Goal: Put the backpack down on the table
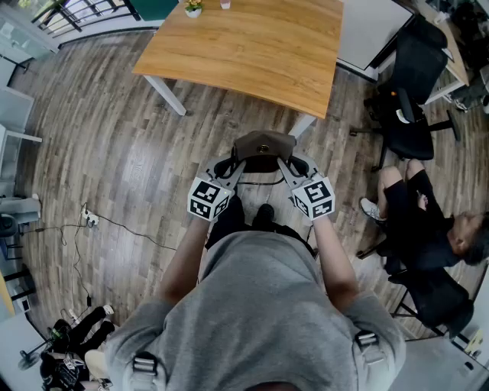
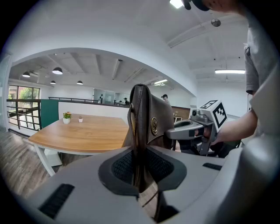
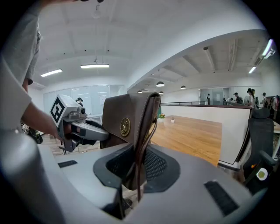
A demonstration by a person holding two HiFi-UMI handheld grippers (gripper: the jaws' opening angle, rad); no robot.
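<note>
Brown backpack (image 1: 263,145) upright in air over floor (image 1: 137,160), short of wooden tabletop (image 1: 252,46). Pinched at 2 sides: left gripper (image 1: 235,166) on left edge, right gripper (image 1: 292,166) on right edge.

A wide wooden worktop (image 1: 252,46) lies ahead. Its surface is bare except for a small potted plant (image 1: 193,8) and a cup (image 1: 225,4) at the far edge. Its near edge is close in front of the backpack (image 1: 263,145), clamped between the left gripper (image 1: 234,168) and right gripper (image 1: 290,168) above open floor (image 1: 130,145). A white table leg (image 1: 166,95) stands below the worktop. A black office chair (image 1: 409,99) and a seated person (image 1: 424,221) crowd the right side. A cable (image 1: 122,225) trails across the floor on the left.
</note>
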